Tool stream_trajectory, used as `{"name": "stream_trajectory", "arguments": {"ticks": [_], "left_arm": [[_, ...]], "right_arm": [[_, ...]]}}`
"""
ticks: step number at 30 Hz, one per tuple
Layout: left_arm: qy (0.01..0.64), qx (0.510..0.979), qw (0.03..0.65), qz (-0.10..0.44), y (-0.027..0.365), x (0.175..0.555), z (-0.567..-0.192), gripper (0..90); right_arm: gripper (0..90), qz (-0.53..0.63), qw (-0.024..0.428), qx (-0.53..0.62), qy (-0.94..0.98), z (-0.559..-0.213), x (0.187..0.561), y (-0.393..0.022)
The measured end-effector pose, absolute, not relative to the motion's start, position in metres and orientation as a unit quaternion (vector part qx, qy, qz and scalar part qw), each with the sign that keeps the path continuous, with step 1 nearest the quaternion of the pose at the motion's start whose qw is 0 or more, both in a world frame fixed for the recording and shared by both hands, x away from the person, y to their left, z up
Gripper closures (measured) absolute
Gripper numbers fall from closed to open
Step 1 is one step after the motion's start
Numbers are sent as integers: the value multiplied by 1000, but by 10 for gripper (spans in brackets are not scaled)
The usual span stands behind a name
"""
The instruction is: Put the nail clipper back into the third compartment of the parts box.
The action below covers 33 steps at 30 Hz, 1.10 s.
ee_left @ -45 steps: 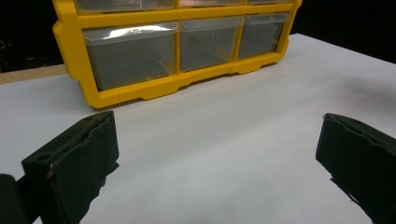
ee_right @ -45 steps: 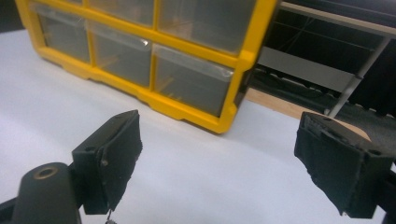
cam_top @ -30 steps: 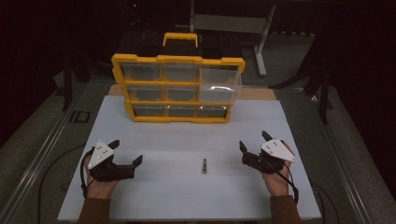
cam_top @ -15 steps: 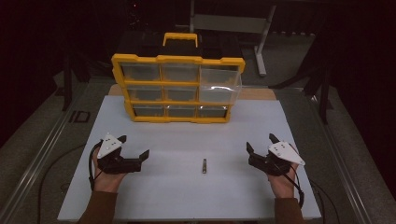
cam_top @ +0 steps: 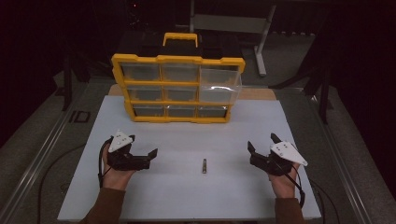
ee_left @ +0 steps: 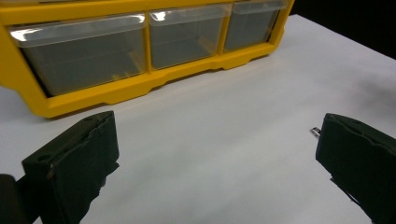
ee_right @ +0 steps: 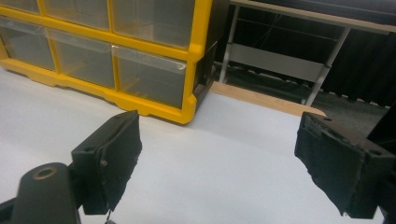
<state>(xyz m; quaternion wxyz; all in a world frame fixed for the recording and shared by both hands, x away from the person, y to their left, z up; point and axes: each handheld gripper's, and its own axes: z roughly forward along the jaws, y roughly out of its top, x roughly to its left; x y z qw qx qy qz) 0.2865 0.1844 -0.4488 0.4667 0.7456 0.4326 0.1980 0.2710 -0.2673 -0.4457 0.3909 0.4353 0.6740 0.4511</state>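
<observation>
On the white table top, btwn your two grippers, lies a small dark pin or bit, nearer the left gripper than the right gripper. Both have jaws spread wide, holding nothing. Looks like the approach step: nothing grasped yet. The pin's long axis runs front-to-back, toward the yellow drawer organizer; which end is the tip, can't tell. Next move prob. needs you to close in w/ jaws set across that axis.
</observation>
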Motion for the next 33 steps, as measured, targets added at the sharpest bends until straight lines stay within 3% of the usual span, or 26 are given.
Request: {"name": "stream_trajectory", "arguments": {"ticks": [33], "left_arm": [[406,797,414,167,105,311,-427,0]], "right_arm": [[131,454,401,440,663,-441,271,-269]]}}
